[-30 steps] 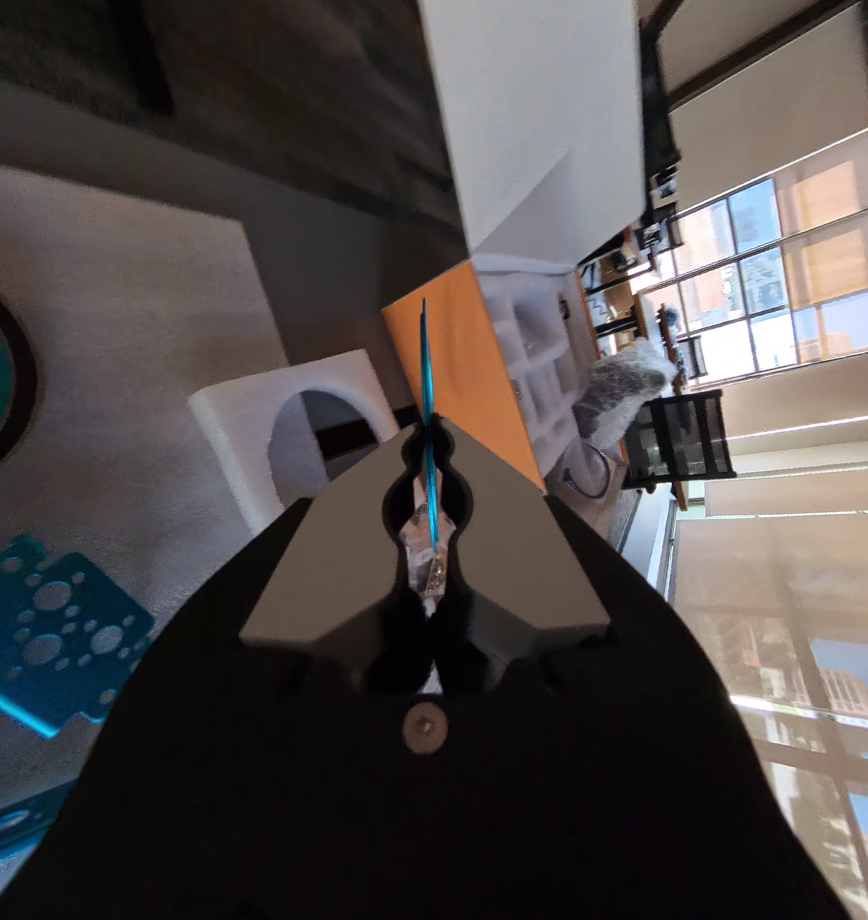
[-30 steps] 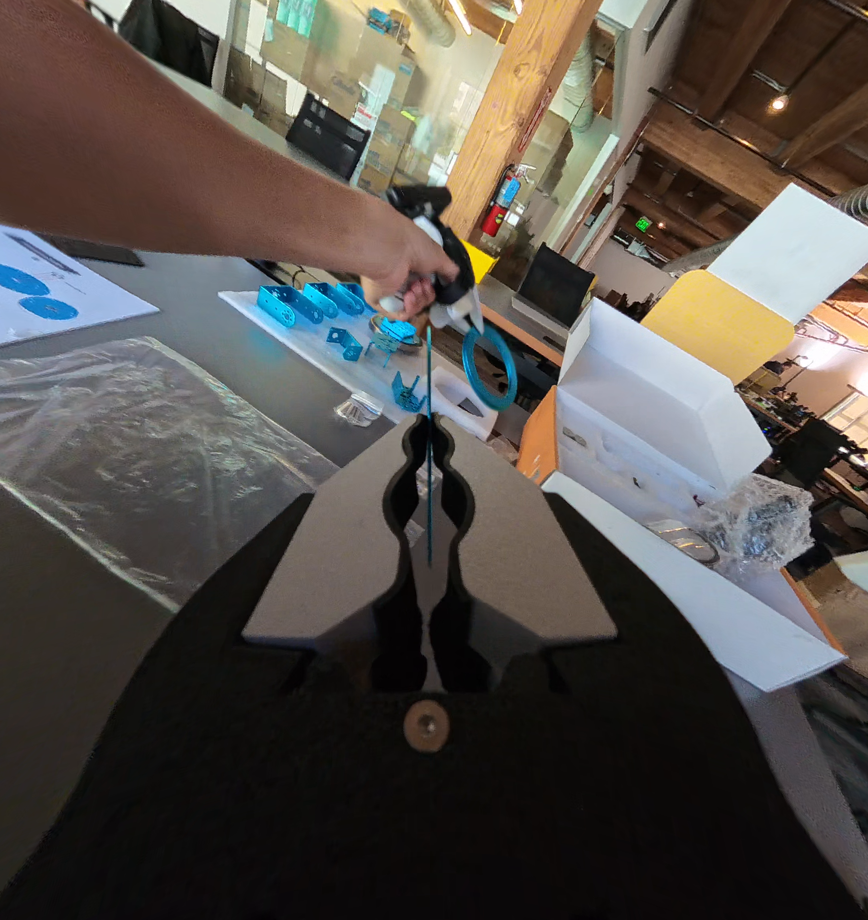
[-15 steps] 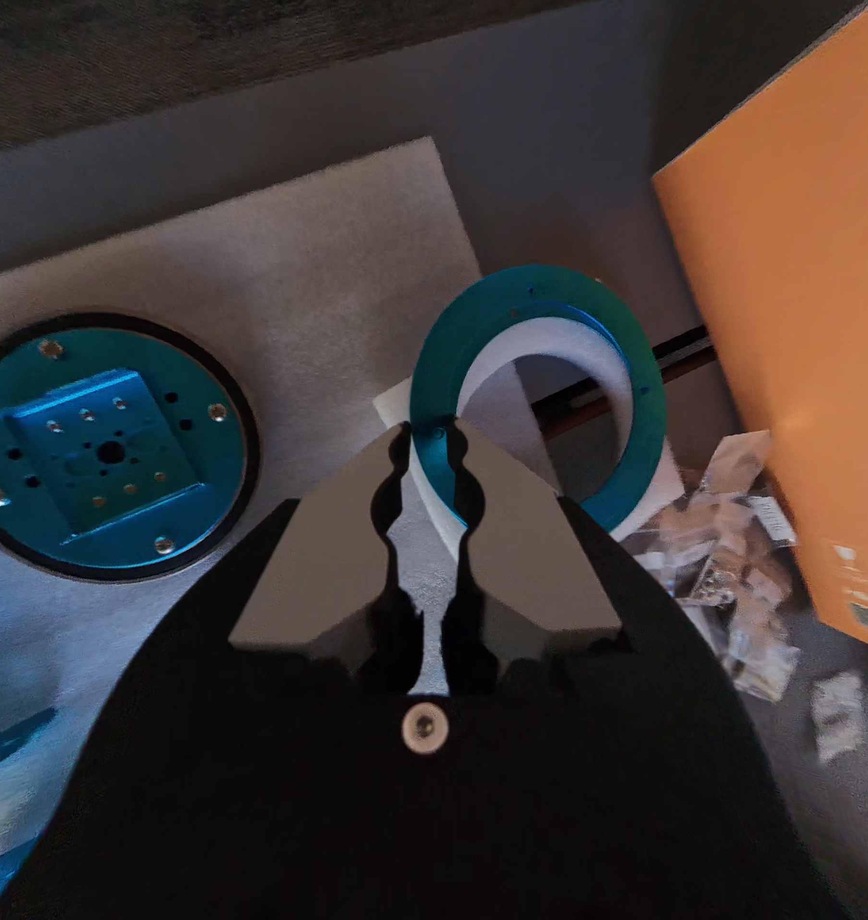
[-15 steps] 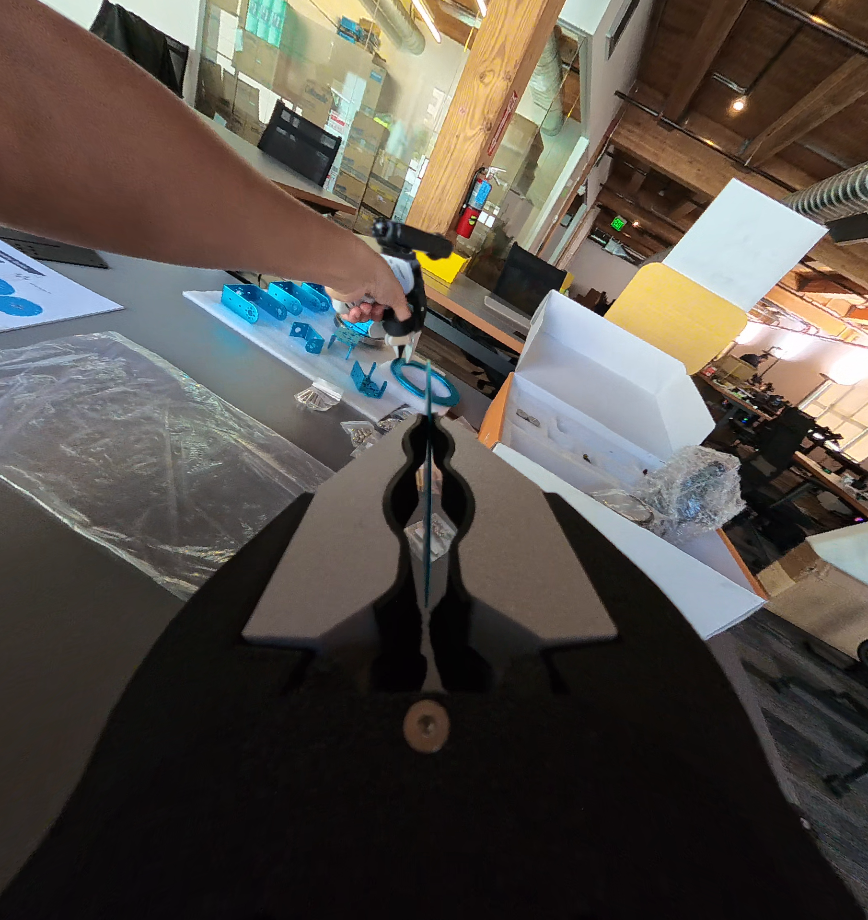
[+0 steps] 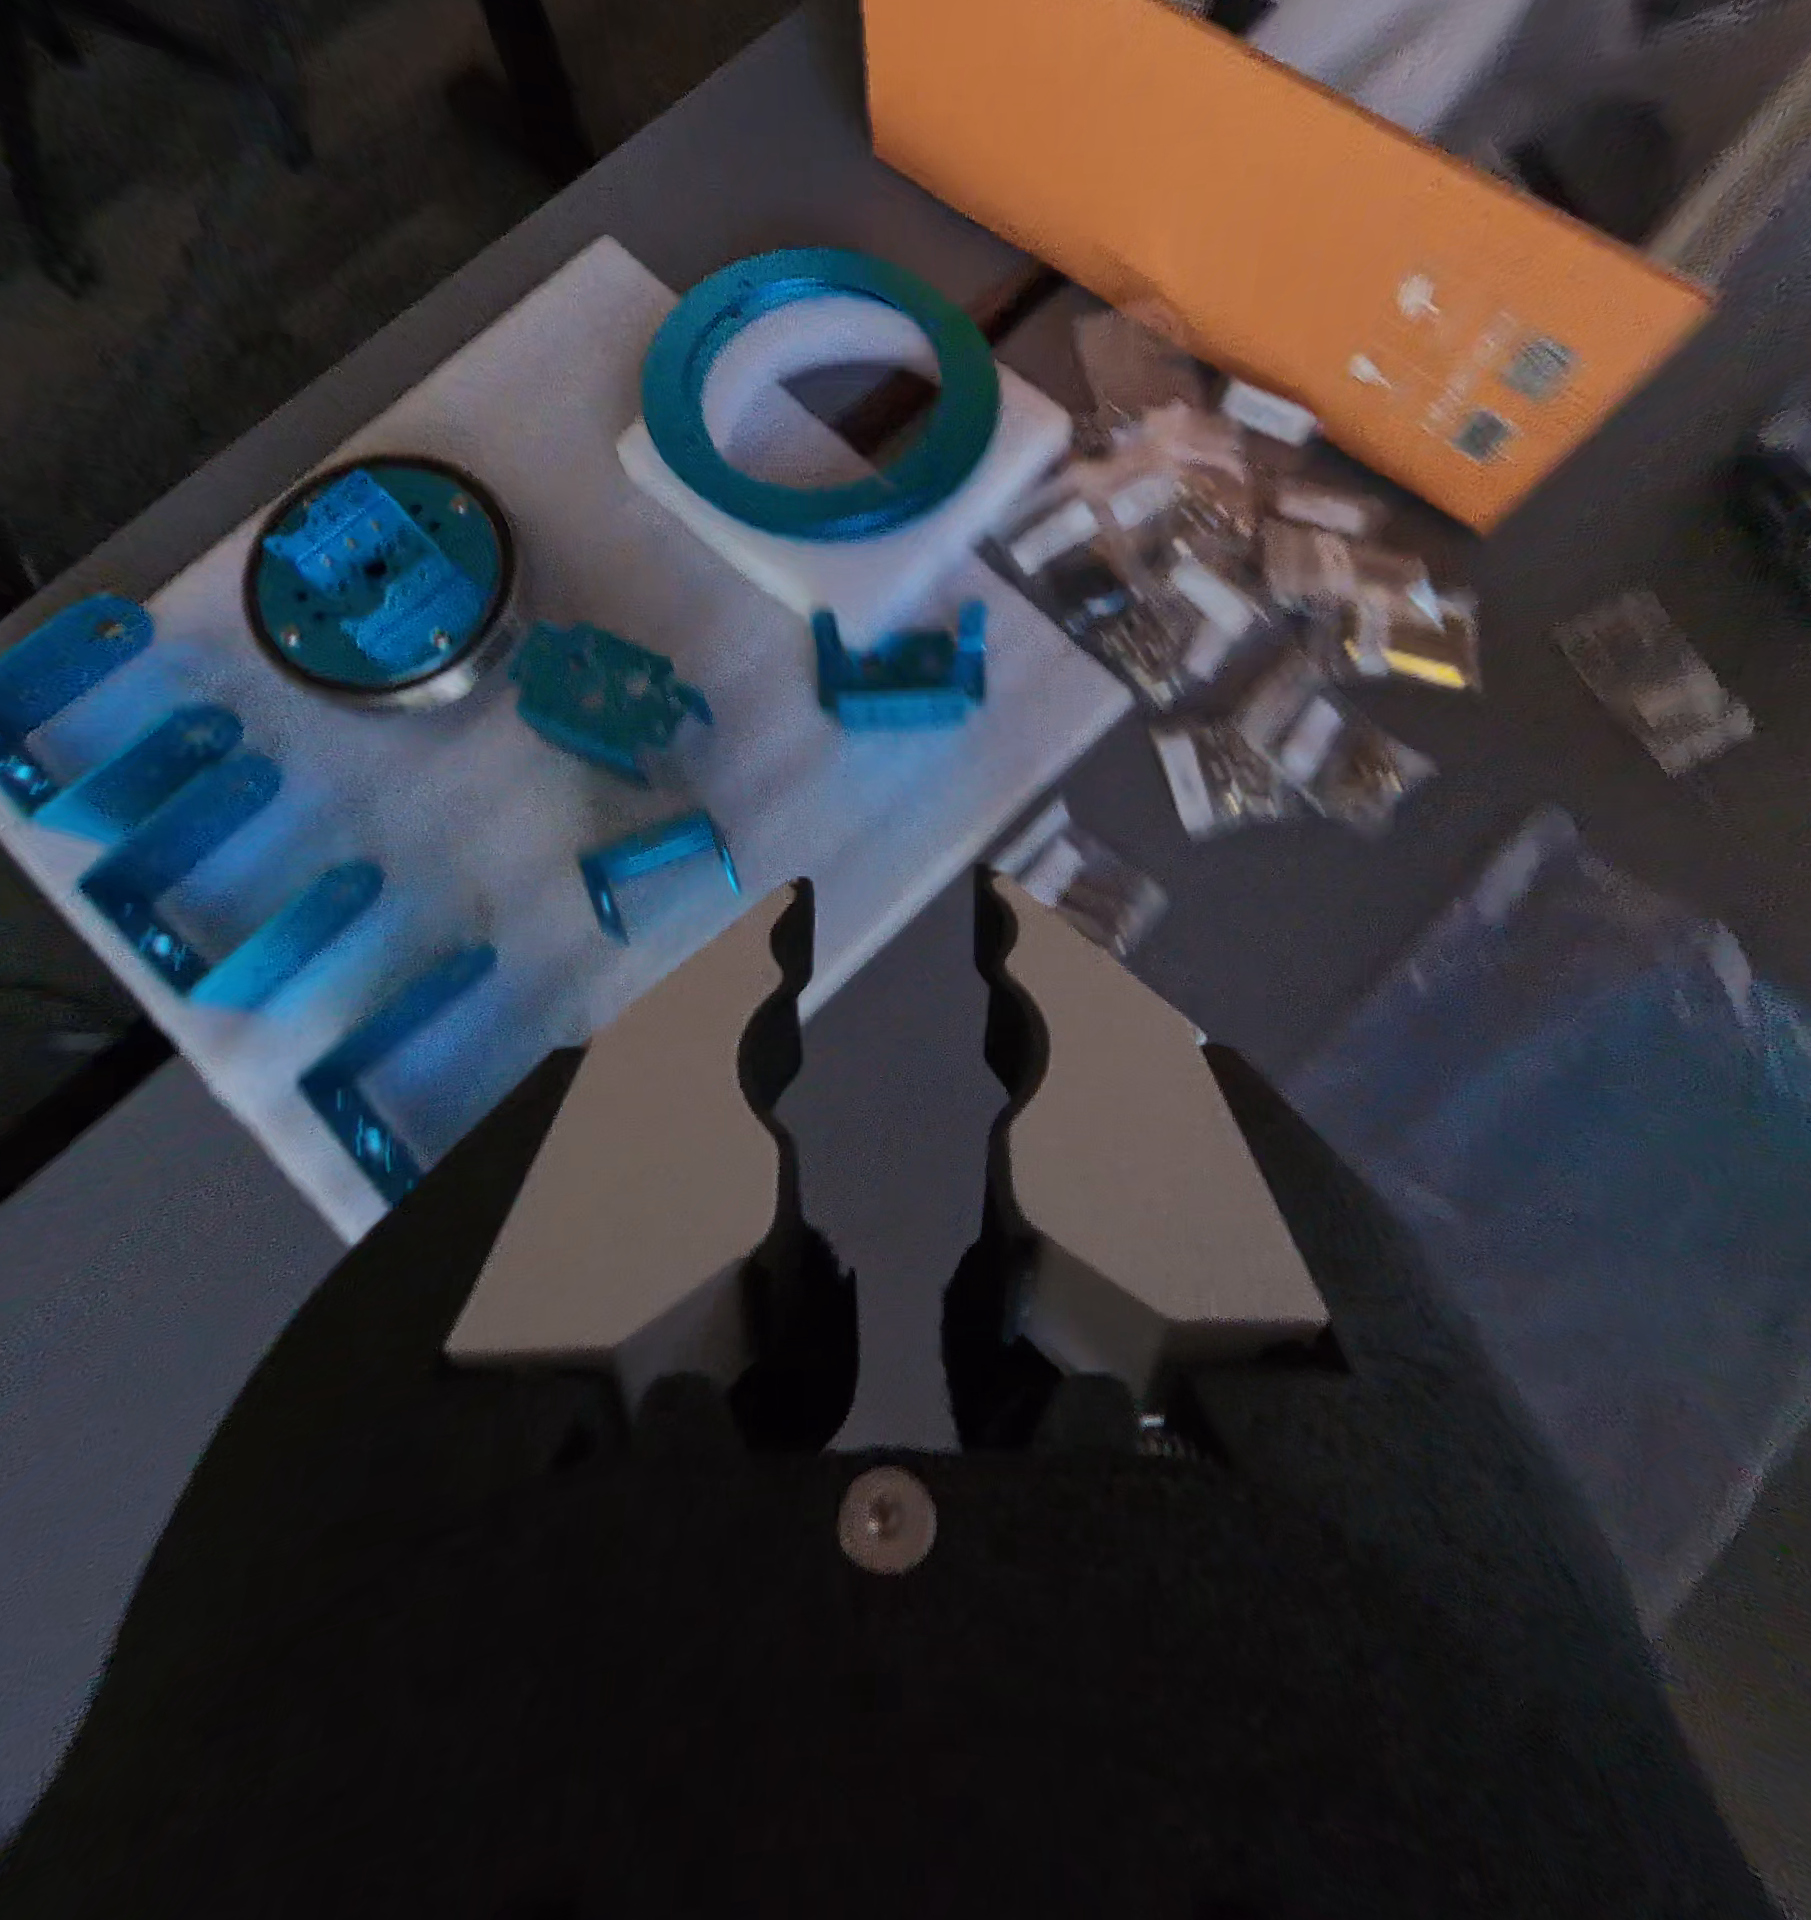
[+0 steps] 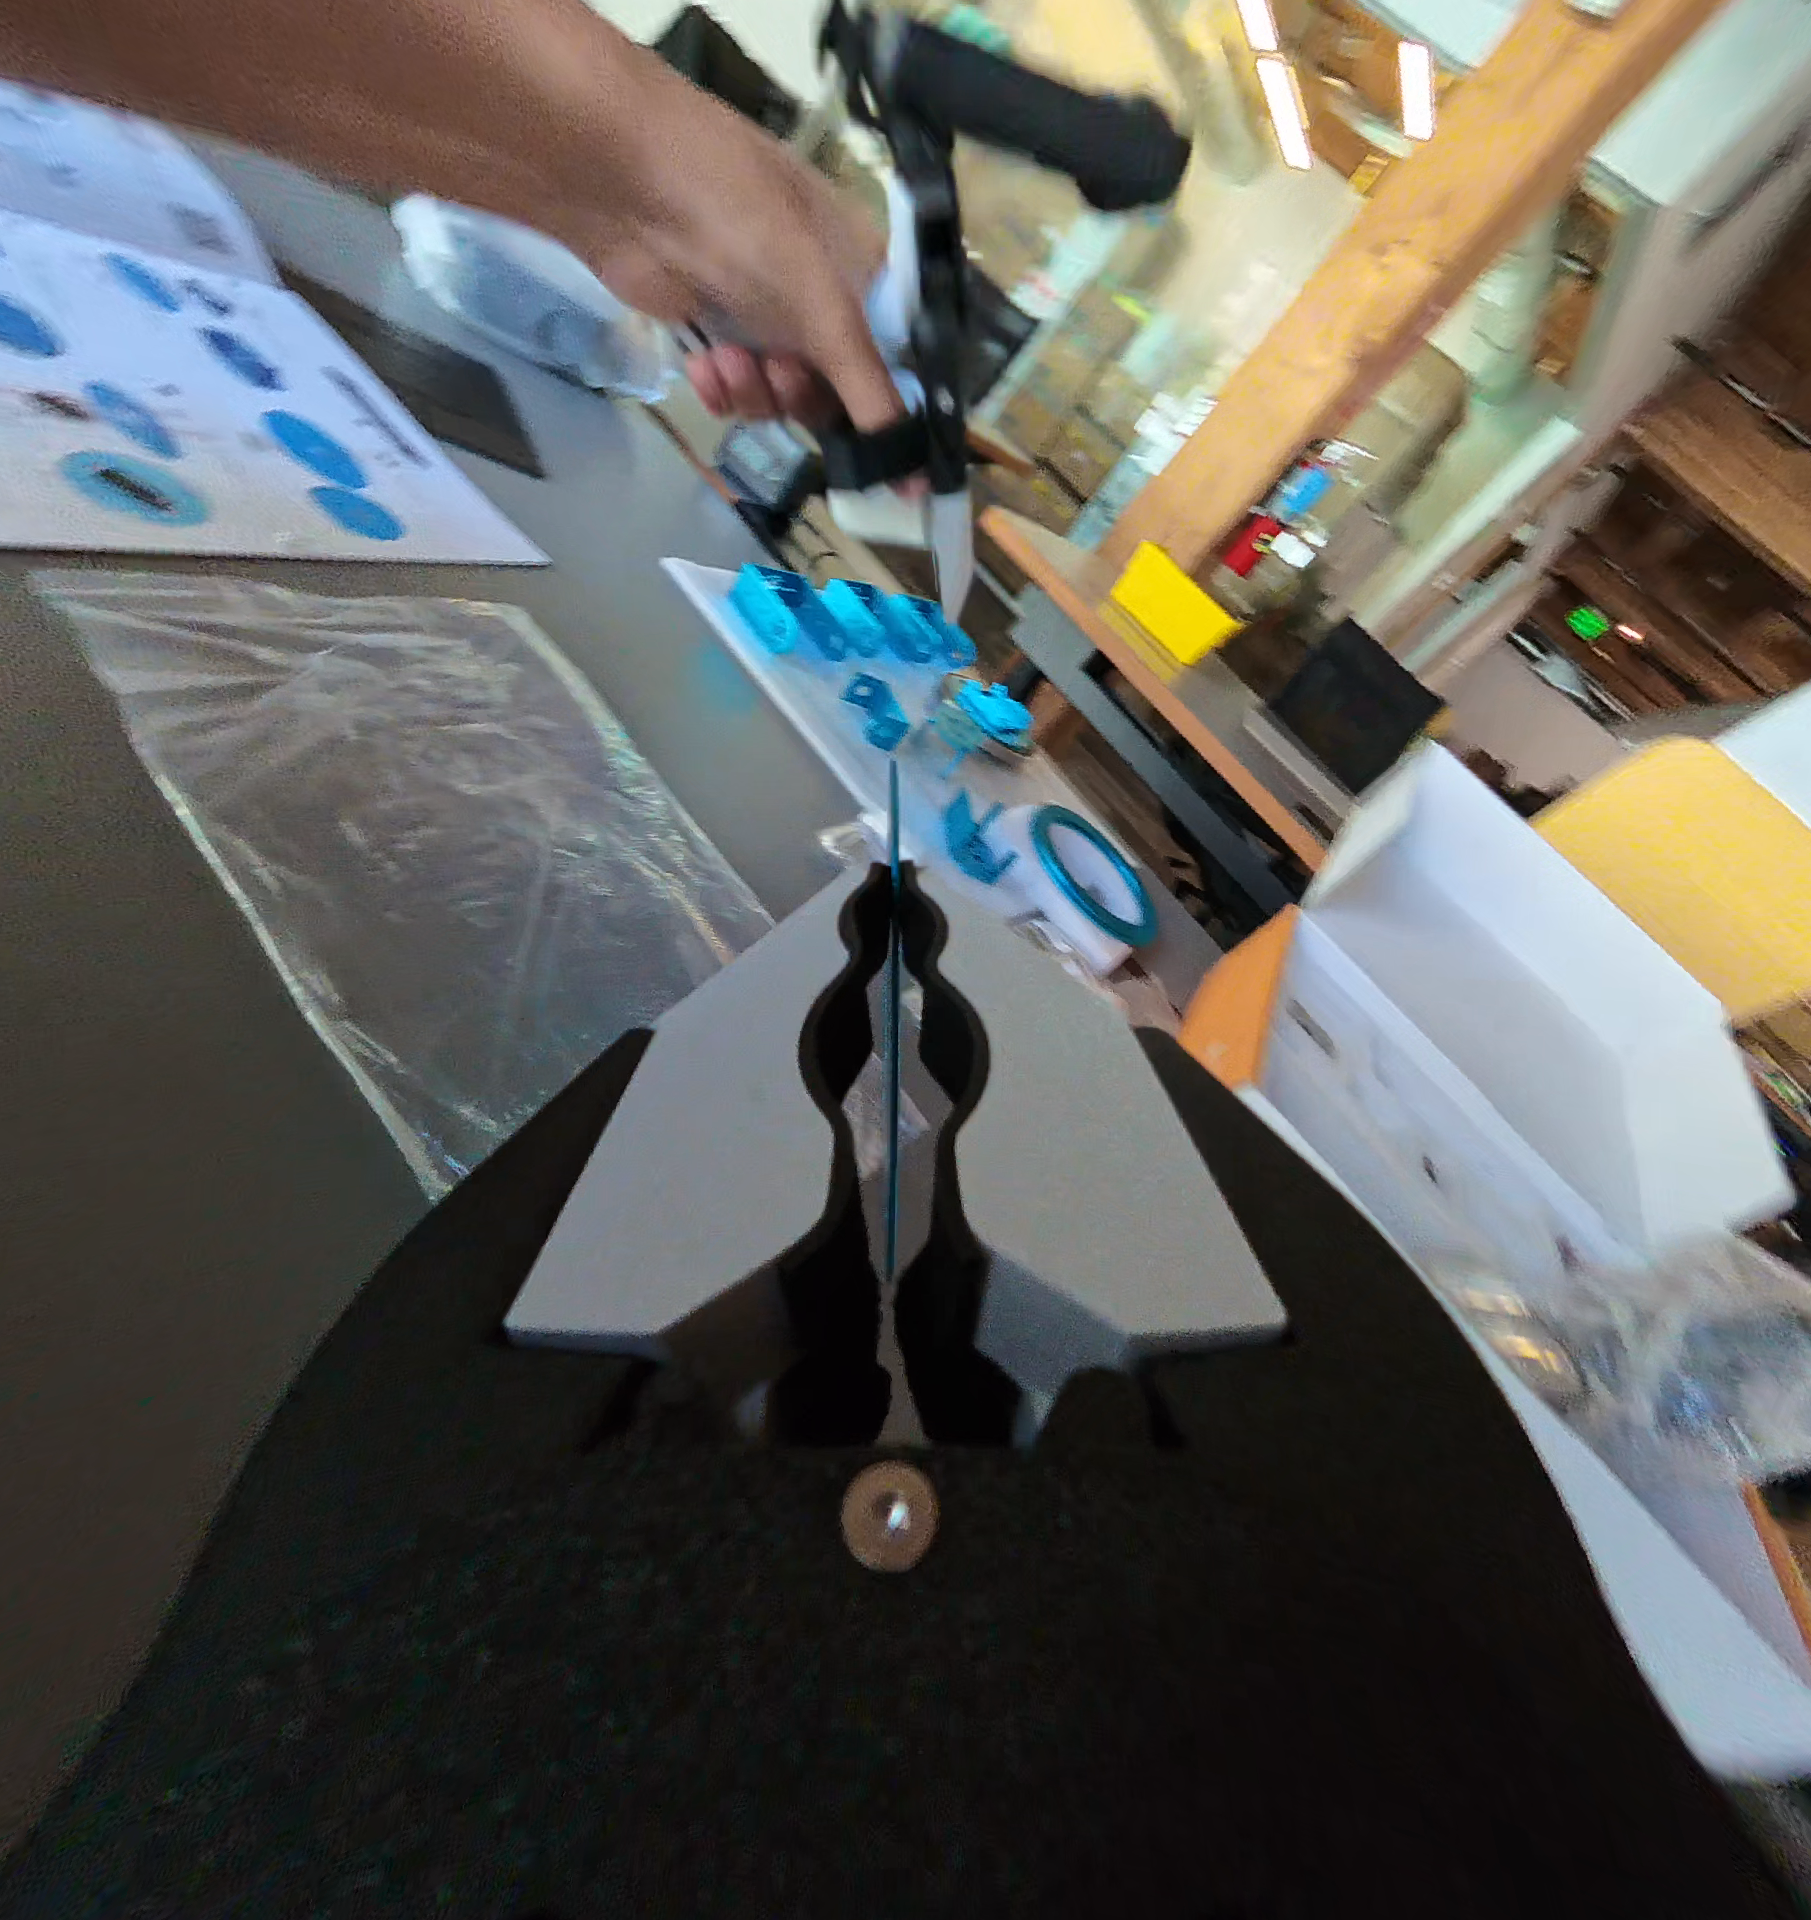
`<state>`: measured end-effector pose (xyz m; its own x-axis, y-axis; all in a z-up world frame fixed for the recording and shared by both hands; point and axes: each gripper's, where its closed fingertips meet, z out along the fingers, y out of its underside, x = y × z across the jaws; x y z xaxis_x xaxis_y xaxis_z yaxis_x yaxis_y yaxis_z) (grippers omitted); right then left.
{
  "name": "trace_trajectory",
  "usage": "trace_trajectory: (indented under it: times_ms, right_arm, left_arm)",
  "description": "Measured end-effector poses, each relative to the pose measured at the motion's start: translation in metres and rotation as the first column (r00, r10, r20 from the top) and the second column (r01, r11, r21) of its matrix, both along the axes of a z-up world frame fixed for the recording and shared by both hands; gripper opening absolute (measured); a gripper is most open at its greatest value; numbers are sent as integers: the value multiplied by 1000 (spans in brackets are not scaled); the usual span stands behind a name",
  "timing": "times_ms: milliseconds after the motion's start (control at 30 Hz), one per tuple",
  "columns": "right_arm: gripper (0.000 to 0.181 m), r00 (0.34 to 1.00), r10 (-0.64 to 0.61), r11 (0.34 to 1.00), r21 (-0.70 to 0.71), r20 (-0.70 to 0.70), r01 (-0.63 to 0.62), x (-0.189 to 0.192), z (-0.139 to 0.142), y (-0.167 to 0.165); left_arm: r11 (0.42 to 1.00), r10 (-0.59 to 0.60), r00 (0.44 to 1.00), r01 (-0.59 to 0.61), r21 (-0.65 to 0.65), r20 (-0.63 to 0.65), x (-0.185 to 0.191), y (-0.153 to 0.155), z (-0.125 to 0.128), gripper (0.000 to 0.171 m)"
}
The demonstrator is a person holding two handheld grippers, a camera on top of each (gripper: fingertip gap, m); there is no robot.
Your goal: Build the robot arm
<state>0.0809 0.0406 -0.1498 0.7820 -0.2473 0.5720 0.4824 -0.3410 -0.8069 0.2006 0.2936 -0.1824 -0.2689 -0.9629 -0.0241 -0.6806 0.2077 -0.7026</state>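
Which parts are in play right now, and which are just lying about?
In play: thin blue plate, clamped edge-on in right gripper; left gripper, open, empty.
Lying about: blue ring on foam block; blue brackets; hardware bags; orange box; plastic sheet.

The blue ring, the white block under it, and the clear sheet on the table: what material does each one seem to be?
Blue ring: probably anodised metal, given its even blue sheen and thin flat rim.
White block: likely foam, matte and soft-edged with a round cutout.
Clear sheet: thin plastic film, wrinkled and glossy.
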Motion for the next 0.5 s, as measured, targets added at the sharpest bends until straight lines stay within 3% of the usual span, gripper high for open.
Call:
trace_trajectory:
  times_ms: [67,167,233,333,433,500]
  right_arm:
    - [0,993,110,991,-66,-51,-113,-7,-8,21]
    - [0,949,245,942,-183,-200,-282,-18,-26,52]
    - [0,946,304,902,-285,-111,-323,-22,-37,76]
    - [0,915,365,854,-454,173,-255,-27,-64,116]
    - [1,837,423,805,-568,347,-172,-38,-90,140]
    - [1,820,443,781,-605,362,-154,-48,-101,144]
  left_arm:
    - [1000,-11,996,14,-23,91,-93,-13,-1,27]
    - [965,-2,989,41,-260,148,-229,-54,-15,27]
    - [939,59,975,19,-344,213,-298,-73,-20,27]
    - [940,144,944,-38,-338,296,-373,-86,-31,27]
    - [931,246,896,-112,-348,369,-417,-85,-31,27]
    - [909,279,875,-108,-402,397,-436,-86,-28,27]
